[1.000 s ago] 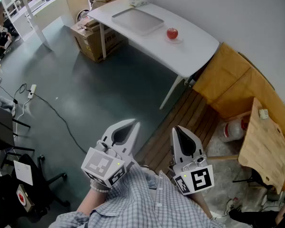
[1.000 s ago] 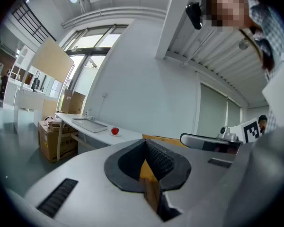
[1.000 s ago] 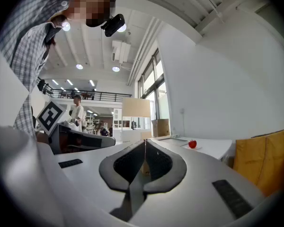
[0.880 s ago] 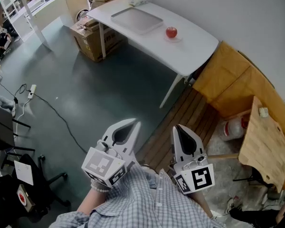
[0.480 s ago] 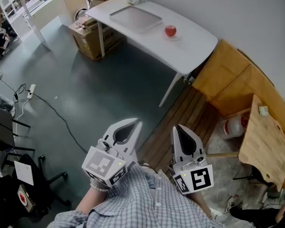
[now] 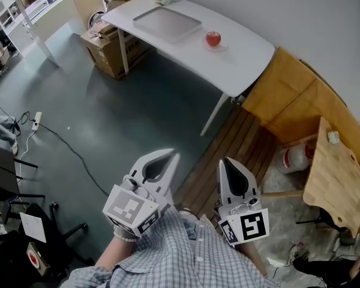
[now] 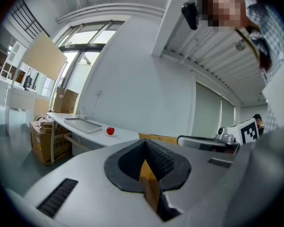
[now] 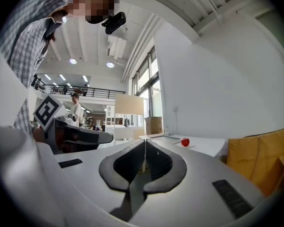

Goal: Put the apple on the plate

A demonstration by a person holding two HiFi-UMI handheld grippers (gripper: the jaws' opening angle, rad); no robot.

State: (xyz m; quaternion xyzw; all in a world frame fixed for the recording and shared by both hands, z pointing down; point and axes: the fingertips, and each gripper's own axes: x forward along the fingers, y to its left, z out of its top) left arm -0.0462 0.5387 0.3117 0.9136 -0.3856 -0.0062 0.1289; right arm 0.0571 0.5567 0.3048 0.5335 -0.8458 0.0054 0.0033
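Note:
A red apple [image 6: 213,38] sits on a small white plate [image 6: 221,46] on the white table [image 6: 246,59] far ahead; it shows small in the left gripper view as the apple [image 7: 110,131] and in the right gripper view as the apple [image 8: 185,142]. My left gripper [image 6: 170,153] is held low near my body, far from the table, jaws closed together with nothing between them. Beside it my right gripper [image 6: 225,161] is likewise shut and empty. Both point toward the table.
A grey tray [image 6: 166,23] lies on the table left of the apple. Cardboard boxes [image 6: 111,47] stand under the table's left end. A yellow-orange sofa [image 6: 300,110] and a wooden side table [image 6: 336,179] are at the right. A cable [image 6: 66,146] runs over the floor.
The view has shifted slightly, so the table and apple sit a bit higher and leftward in the head view. Both grippers stay shut in the same place.

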